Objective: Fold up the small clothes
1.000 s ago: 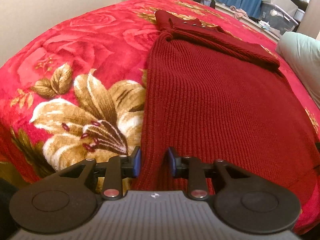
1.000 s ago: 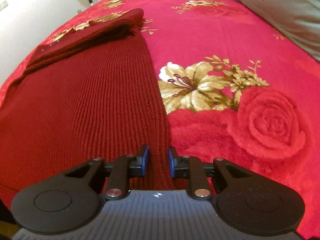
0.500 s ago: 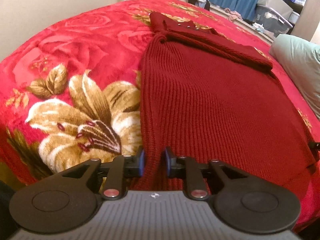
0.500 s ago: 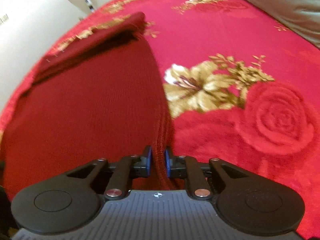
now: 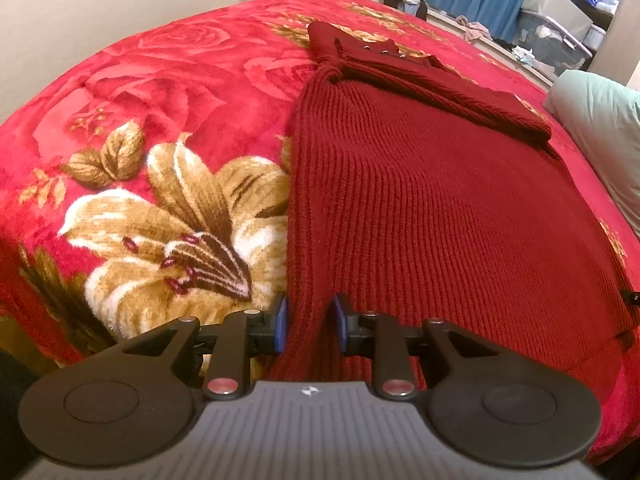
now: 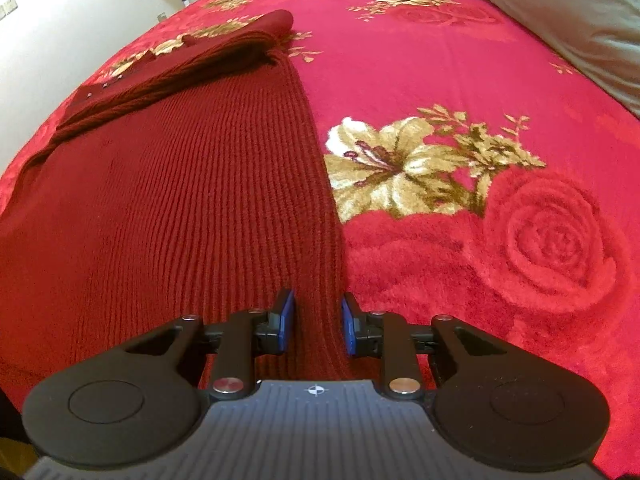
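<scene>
Left gripper (image 5: 309, 326): jaws apart, straddling the near left corner of the sweater (image 5: 432, 216) at its hem. Knit lies between the blue pads, not clamped. Right gripper (image 6: 317, 325): jaws likewise apart, the sweater's near right edge running between them.

Judgement: one gripper at each hem corner suits lifting the bottom edge and carrying it toward the collar for a crosswise fold; the pinch is not yet made.

Sweater: dark red rib knit, flat on the bed (image 5: 192, 80), hem nearest the cameras. Sleeves (image 6: 192, 64) are folded across the far end, so the body forms a rough rectangle.

Around: floral red blanket; pale pillow (image 6: 560, 12) at the right; storage boxes (image 5: 556, 28) before a blue curtain.

Writing: none legible; only a small emblem on each gripper body.
</scene>
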{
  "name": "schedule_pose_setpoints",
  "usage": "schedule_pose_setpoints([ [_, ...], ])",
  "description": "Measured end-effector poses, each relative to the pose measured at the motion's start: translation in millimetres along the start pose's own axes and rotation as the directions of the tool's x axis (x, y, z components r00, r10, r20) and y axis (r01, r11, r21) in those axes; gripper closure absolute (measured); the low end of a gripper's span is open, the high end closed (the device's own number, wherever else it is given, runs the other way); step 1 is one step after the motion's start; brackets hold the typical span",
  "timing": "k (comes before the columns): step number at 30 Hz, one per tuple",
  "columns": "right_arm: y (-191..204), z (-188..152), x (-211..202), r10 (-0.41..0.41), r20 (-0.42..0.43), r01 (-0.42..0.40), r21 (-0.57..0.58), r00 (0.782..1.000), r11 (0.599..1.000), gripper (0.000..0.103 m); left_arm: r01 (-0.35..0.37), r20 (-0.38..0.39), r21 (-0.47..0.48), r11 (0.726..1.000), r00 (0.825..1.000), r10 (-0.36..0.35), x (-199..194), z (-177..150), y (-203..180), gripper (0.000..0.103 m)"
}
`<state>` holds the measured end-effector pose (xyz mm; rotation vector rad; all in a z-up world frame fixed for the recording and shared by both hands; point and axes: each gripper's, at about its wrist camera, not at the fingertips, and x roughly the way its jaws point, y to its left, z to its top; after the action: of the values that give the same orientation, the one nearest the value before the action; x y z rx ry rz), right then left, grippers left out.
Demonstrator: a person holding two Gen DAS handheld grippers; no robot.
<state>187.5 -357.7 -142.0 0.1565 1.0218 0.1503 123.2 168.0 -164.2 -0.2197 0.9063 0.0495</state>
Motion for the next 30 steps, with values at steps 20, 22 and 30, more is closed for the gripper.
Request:
schedule_pose_setpoints([
  [20,5,-4,-1,-0.020,-0.005,0.020,-0.022,1.000,1.000,0.080,0.064,-0.015,-0.032,0.997,0.998,-0.065,-1,-5,0,0.075],
  [22,4,-4,-1,-0.016,-0.004,0.016,-0.019,1.000,1.000,0.086,0.059,-0.004,-0.023,0.998,0.998,-0.059,-1,-5,-2,0.089],
  [30,1,1,-19,0.079,0.088,-0.081,0.019,0.993,0.997,0.091,0.063,0.032,0.016,0.998,0.997,-0.064,-6,-3,-11,0.089],
])
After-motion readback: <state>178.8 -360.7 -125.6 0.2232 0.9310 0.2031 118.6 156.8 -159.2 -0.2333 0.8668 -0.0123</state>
